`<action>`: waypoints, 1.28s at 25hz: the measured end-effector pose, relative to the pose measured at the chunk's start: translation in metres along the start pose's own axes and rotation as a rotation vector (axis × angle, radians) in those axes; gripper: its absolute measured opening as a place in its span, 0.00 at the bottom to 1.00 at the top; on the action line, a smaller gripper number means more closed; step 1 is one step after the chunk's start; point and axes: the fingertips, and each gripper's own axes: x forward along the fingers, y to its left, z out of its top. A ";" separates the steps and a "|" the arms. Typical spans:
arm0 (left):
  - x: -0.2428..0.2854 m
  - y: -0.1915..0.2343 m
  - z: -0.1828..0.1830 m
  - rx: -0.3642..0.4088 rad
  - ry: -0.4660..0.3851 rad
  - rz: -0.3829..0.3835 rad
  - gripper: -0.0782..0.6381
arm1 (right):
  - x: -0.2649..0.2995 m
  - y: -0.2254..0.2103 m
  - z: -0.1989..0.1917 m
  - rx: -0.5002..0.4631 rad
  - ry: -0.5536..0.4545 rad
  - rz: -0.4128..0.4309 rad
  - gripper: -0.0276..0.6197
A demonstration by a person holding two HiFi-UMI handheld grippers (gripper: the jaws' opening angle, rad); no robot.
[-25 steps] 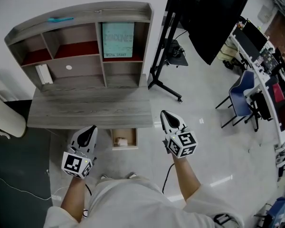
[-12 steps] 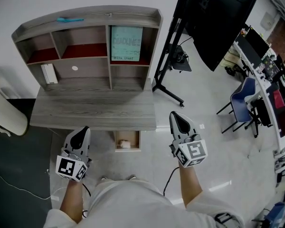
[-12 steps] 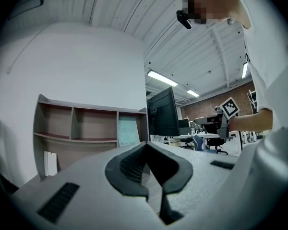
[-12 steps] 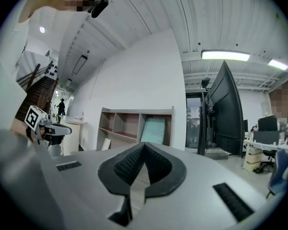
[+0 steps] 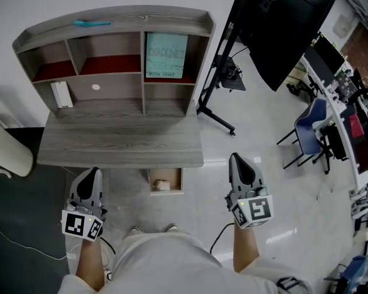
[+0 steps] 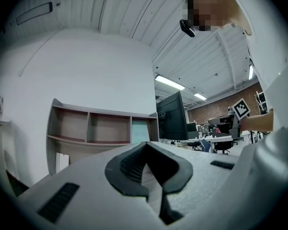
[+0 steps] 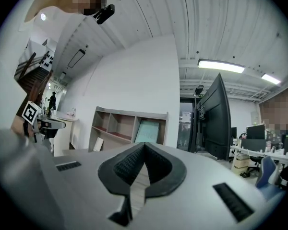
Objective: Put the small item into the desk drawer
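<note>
Against the white wall stands the grey wooden desk (image 5: 119, 146). From under its front edge, toward the right corner, the drawer (image 5: 151, 181) stands open. Off the front left corner hangs the left claw (image 5: 93, 173), off the front right corner the right claw (image 5: 236, 158), both closed tight and empty. The small item (image 5: 162, 186) lies inside the drawer.

1. This is an open-plan office or lab workroom with a pale, glossy floor (image 5: 257, 146).
2. A large black screen (image 5: 288, 23) is mounted on a black floor stand (image 5: 216, 78).
3. A long work table (image 5: 331, 90) on the right is crowded with equipment, with a blue office chair (image 5: 311, 124) just beside it.
4. A wooden desk (image 5: 119, 146) with a cubby shelf unit (image 5: 110, 23) stands against the white wall.
5. Strip lights (image 7: 221, 66) run under a ribbed ceiling, and a brick wall (image 6: 221, 110) shows at the far end.
</note>
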 end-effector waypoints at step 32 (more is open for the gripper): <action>-0.054 0.054 -0.016 -0.020 0.037 -0.037 0.12 | 0.001 0.086 -0.009 0.037 0.072 -0.063 0.04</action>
